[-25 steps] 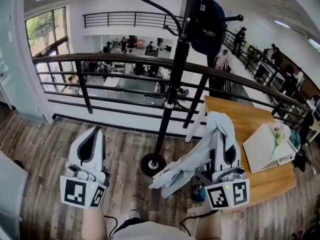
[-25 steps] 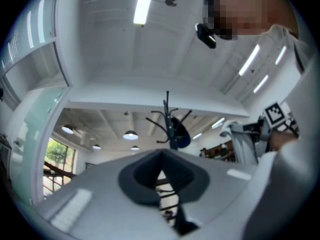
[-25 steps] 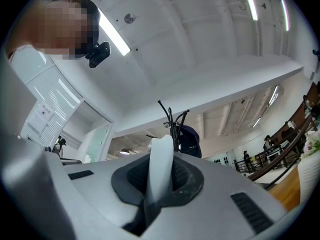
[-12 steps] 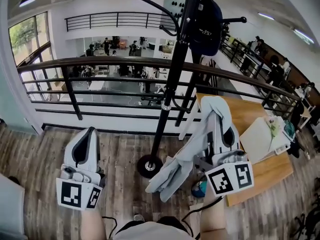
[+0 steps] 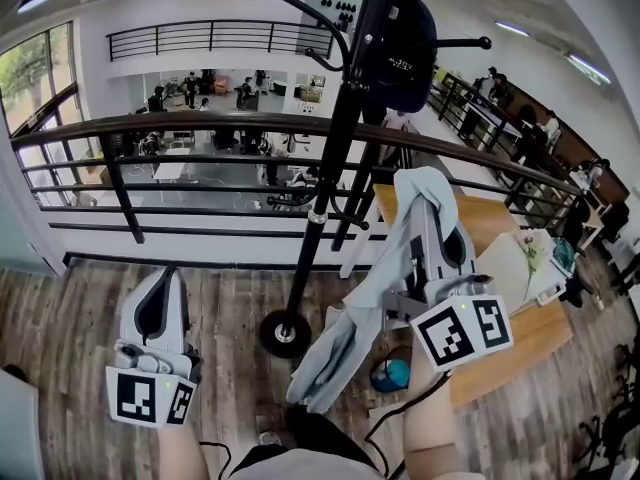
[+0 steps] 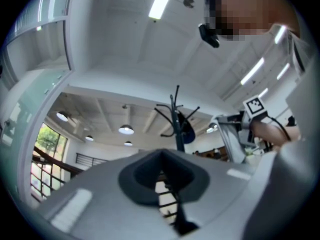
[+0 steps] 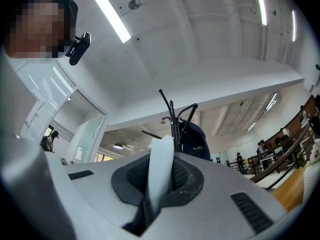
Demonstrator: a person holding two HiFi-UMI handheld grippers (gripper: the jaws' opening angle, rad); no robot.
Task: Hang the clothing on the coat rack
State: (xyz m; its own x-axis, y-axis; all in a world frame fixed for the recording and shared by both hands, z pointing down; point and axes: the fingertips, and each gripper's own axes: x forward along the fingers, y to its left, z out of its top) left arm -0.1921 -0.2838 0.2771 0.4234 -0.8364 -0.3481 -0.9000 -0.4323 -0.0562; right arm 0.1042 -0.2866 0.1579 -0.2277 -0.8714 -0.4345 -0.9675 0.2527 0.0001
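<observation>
Right gripper view: R gripper jaws pinched on pale garment, fold poking up between them. Head view: rest of cloth draped down-left below jaws. Coat rack ahead of jaws, apart from cloth. L gripper jaws pressed together, nothing between.

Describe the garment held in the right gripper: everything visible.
The garment is pale grey-blue and looks like soft, thin fabric. A fold is pinched between the fingers of the right gripper, which is shut on it. The cloth drapes over the gripper's tip and hangs down the side toward the coat rack in a long limp bundle, with its end loose above the wood floor. It is apart from the rack's pole and not yet hung.
</observation>
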